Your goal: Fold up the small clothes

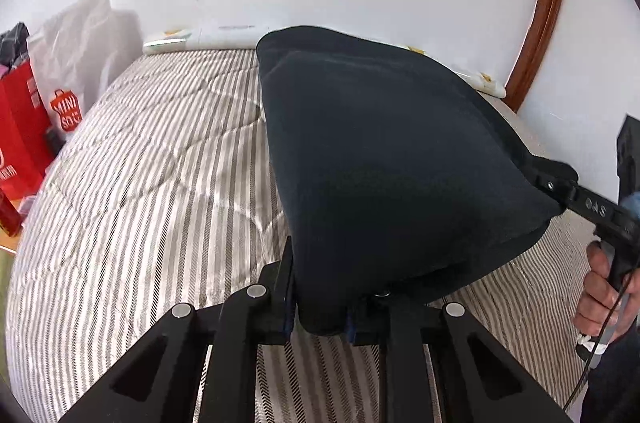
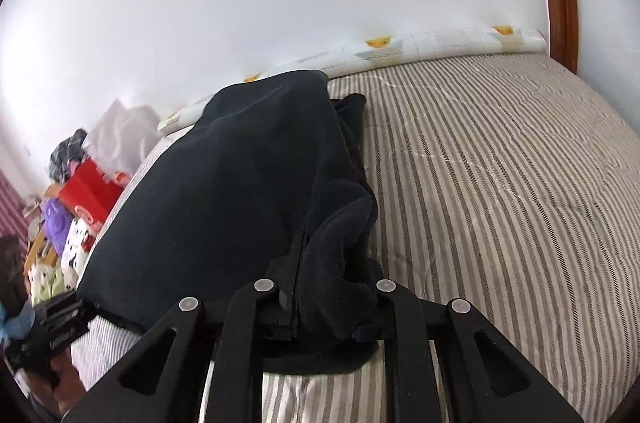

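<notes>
Nearest, the left tongs (image 1: 318,307) and right tongs (image 2: 326,307) are each clamped on a near corner of the dark garment (image 1: 384,159), which stretches between them and drapes away toward the far edge of the striped bed (image 1: 152,159).

"MINISO" reads on the white shopping bag (image 1: 74,63).
</notes>
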Demonstrator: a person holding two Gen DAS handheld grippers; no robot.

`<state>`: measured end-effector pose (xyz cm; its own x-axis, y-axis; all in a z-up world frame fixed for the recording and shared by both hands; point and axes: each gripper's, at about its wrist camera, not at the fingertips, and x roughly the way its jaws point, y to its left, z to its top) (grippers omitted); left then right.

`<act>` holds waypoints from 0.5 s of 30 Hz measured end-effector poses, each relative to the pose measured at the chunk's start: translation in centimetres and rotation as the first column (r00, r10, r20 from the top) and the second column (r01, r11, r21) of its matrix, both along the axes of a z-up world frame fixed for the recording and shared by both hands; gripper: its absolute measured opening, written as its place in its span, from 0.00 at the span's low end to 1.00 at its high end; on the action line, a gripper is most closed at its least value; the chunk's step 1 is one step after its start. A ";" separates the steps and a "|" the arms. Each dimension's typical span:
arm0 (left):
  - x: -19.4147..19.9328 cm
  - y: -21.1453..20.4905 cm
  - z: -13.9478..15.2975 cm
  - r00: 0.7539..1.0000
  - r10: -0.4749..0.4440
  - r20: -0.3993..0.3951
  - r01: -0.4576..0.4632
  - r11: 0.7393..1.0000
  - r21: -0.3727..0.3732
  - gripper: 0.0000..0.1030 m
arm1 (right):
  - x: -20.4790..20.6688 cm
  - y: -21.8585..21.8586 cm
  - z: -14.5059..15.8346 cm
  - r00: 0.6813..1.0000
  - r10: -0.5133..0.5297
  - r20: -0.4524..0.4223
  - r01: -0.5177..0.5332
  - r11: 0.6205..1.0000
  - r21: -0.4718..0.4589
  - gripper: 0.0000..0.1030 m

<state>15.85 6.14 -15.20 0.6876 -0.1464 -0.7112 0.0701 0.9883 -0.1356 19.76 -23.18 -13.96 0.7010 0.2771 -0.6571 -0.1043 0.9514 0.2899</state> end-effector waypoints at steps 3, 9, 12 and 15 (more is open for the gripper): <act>-0.8 0.6 -0.3 1.000 -0.003 0.009 0.003 1.000 -0.003 0.17 | -1.7 -0.3 -0.3 1.000 0.019 -0.014 -0.019 1.000 -0.024 0.17; -1.5 0.9 -0.6 1.000 -0.023 -0.015 0.023 0.999 -0.033 0.23 | -4.8 -0.9 2.3 0.998 0.019 0.054 -0.013 0.993 -0.114 0.26; -2.9 1.1 0.0 0.999 -0.046 -0.012 0.045 0.998 -0.044 0.27 | -5.1 -0.1 4.2 0.989 0.007 0.150 0.019 0.985 -0.171 0.26; -4.5 1.0 1.5 0.998 -0.064 0.026 0.065 0.997 -0.037 0.31 | -4.3 1.0 4.5 0.983 0.026 0.179 0.007 0.983 -0.182 0.26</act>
